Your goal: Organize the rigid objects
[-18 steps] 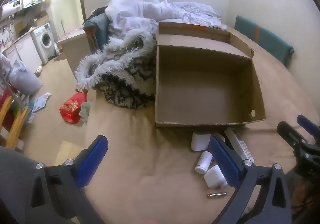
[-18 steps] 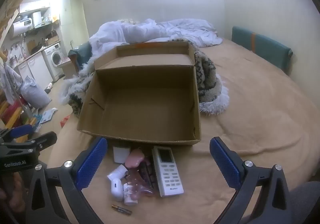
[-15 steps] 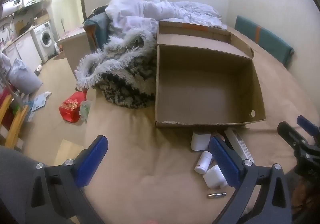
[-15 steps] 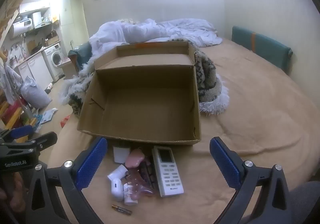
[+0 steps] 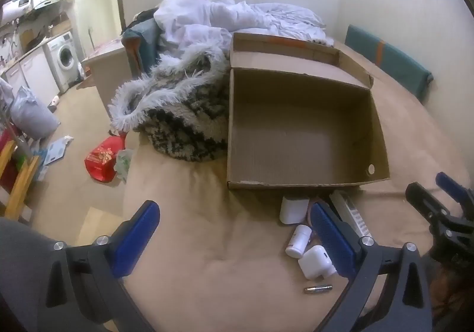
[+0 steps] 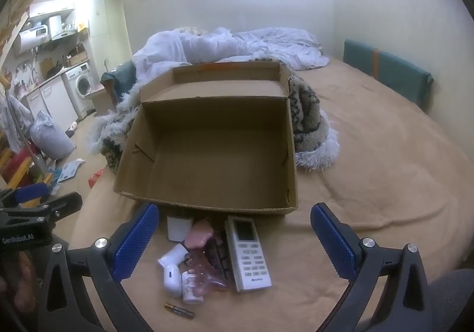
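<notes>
An empty open cardboard box (image 6: 207, 154) sits on the tan bed; it also shows in the left wrist view (image 5: 302, 136). In front of it lies a small heap: a white remote (image 6: 248, 252), a pink object (image 6: 199, 235), a white cube (image 6: 177, 227), a white bottle (image 6: 171, 255), a small white device (image 6: 172, 280) and a battery (image 6: 179, 310). In the left wrist view I see the white cube (image 5: 293, 209), the bottle (image 5: 298, 240), a white case (image 5: 314, 262) and the battery (image 5: 318, 289). My right gripper (image 6: 234, 238) is open above the heap. My left gripper (image 5: 234, 238) is open, left of the heap.
A shaggy black-and-white blanket (image 5: 180, 112) lies against the box's left side, with white bedding (image 6: 237, 44) behind. A teal cushion (image 6: 388, 69) stands by the right wall. The bed's left edge drops to a floor with a red bag (image 5: 102, 158).
</notes>
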A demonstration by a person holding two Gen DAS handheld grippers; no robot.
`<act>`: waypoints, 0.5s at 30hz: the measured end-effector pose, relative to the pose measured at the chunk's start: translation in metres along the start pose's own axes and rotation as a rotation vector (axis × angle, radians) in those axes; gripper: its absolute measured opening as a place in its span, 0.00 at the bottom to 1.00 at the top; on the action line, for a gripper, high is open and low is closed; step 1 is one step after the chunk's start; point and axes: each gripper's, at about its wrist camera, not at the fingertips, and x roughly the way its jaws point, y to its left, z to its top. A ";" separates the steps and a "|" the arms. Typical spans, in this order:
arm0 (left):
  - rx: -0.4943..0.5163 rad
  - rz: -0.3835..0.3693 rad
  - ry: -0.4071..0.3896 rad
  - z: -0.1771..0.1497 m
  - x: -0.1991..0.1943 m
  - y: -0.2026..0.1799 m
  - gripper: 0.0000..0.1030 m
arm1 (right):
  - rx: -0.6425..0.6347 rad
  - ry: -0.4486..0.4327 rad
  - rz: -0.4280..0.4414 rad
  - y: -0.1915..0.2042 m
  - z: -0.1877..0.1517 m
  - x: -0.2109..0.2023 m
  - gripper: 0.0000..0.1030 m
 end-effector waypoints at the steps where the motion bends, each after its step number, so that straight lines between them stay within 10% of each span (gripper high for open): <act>1: 0.000 0.003 -0.001 0.000 0.000 0.000 0.99 | 0.000 0.000 0.001 0.000 0.000 0.000 1.00; 15: -0.009 0.017 -0.006 -0.002 0.001 0.001 0.99 | -0.003 -0.003 -0.002 0.002 0.000 -0.001 1.00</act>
